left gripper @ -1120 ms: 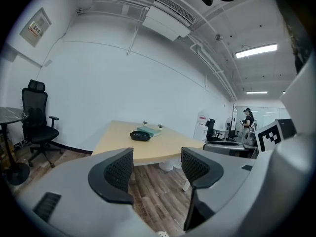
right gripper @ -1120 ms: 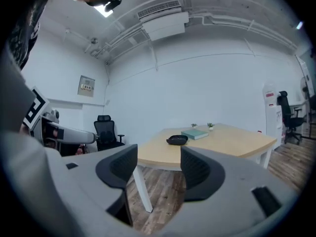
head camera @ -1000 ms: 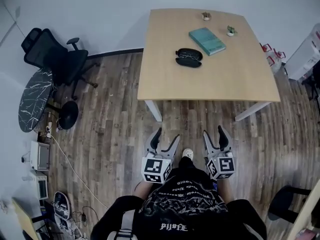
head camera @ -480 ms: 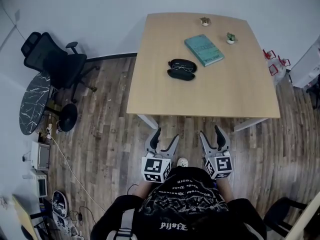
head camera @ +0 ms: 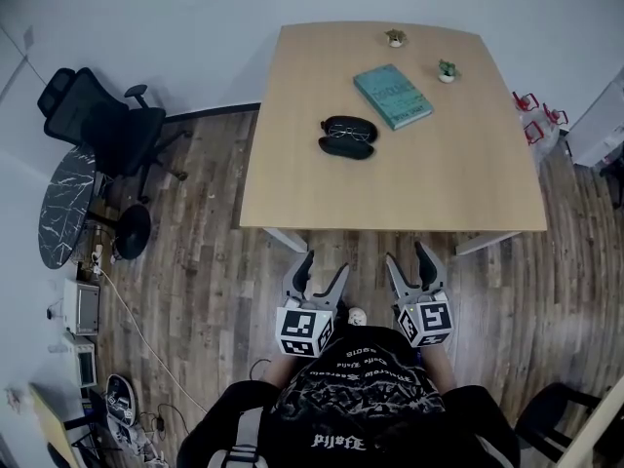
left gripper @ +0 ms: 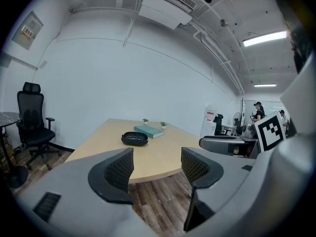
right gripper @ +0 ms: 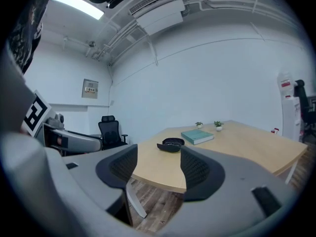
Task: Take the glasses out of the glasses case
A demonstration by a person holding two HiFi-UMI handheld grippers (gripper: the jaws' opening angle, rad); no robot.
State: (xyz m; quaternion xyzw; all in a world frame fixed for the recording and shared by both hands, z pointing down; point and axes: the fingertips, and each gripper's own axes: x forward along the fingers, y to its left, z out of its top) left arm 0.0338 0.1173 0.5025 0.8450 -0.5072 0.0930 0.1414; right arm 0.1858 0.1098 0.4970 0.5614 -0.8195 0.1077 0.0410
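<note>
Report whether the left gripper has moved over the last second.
Yes. The left gripper has come forward toward the table: the gap between its tips and the table's near edge has shrunk. Its jaws stand apart, with nothing between them.

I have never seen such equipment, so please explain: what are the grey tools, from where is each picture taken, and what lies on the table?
There is no robot here. A person holds a two-jaw gripper in each hand: the left gripper and the right gripper. The marked cubes are parts of them. The head view comes from a camera on the person's head, looking down. Each gripper view comes from a camera on that gripper, looking along its jaws. In both, the jaws stand apart with nothing between them. On the wooden table lie an open black glasses case, a teal book and two small potted plants. Both grippers are short of the table, touching nothing.
</note>
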